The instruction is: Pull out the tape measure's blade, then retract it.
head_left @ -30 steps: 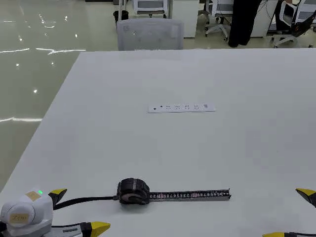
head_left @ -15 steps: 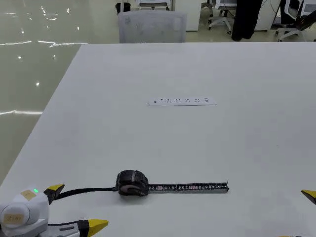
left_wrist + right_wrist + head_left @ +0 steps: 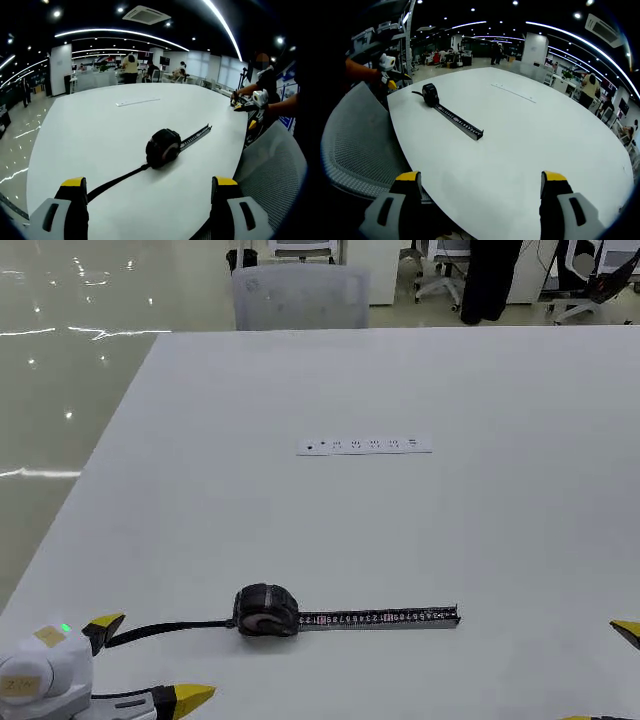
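My left tongs (image 3: 150, 182) are spread wide with nothing between the yellow tips, low over the near edge of the table (image 3: 300, 530). My right tongs (image 3: 481, 176) are just as wide open and empty, at the same near edge but well off to the right.

Just ahead of my left tongs, a black strap (image 3: 117, 179) runs across the table to the tape measure (image 3: 163, 146). None of it touches the tips. The tape measure's dark round case rests on the white surface, nearer my left tongs than my right. Its blade (image 3: 380, 617) lies drawn out flat on the table, pointing away from the case toward my right side, with its end well short of my right tongs.

Farther out, near the middle of the table, lies a white power strip (image 3: 365, 446). Beyond the far edge stands a grey chair (image 3: 300, 297).
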A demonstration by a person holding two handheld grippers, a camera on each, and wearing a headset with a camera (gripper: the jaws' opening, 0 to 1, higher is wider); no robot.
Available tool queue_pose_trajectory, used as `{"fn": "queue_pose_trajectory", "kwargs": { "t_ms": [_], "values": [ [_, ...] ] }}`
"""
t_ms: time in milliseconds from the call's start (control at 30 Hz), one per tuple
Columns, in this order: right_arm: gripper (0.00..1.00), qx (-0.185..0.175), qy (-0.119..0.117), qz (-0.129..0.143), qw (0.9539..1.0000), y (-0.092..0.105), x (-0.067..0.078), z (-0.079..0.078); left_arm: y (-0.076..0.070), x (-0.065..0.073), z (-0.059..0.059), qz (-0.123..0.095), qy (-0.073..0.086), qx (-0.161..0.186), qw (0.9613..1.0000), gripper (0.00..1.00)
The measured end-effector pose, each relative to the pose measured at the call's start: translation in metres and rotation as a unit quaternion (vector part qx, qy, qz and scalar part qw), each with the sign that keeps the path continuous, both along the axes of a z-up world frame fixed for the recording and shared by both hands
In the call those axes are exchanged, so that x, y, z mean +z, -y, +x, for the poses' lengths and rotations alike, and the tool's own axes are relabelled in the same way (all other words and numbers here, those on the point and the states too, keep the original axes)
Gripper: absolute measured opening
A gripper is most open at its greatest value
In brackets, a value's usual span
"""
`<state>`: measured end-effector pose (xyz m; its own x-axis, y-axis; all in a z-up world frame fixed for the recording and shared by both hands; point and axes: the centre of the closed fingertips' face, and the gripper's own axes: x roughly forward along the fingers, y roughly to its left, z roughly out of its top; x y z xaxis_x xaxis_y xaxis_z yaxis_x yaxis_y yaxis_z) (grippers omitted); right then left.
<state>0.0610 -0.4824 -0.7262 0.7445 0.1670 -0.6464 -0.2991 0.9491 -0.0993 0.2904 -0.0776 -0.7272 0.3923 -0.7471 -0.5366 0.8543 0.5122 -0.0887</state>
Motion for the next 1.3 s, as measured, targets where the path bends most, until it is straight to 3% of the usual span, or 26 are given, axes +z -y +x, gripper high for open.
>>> {"fn": "queue_pose_trajectory", "kwargs": {
  "t_ms": [400,667,1000,1100,1300],
  "values": [
    [1.00,0.007,-0.005,0.011,0.9999,-0.009,0.000,0.000,-0.001,0.004,-0.002,-0.002,-0.003,-0.002,1.0000,1.00],
    [1.00,-0.013,-0.001,0.015,0.9998,-0.004,0.001,0.001,-0.001,0.008,-0.001,-0.003,0.002,0.004,1.0000,1.00],
    [1.00,-0.013,-0.006,0.011,0.9998,-0.003,0.000,0.000,-0.003,0.006,0.002,0.006,0.002,0.008,0.9999,1.00],
    [1.00,-0.004,-0.005,0.005,1.0000,-0.003,0.002,0.002,-0.004,0.001,0.004,0.028,-0.004,0.025,0.9993,1.00],
    [1.00,0.026,-0.024,-0.013,0.9993,-0.001,0.003,0.009,0.013,0.016,0.013,0.014,0.009,0.049,0.9987,1.00]
  ]
}}
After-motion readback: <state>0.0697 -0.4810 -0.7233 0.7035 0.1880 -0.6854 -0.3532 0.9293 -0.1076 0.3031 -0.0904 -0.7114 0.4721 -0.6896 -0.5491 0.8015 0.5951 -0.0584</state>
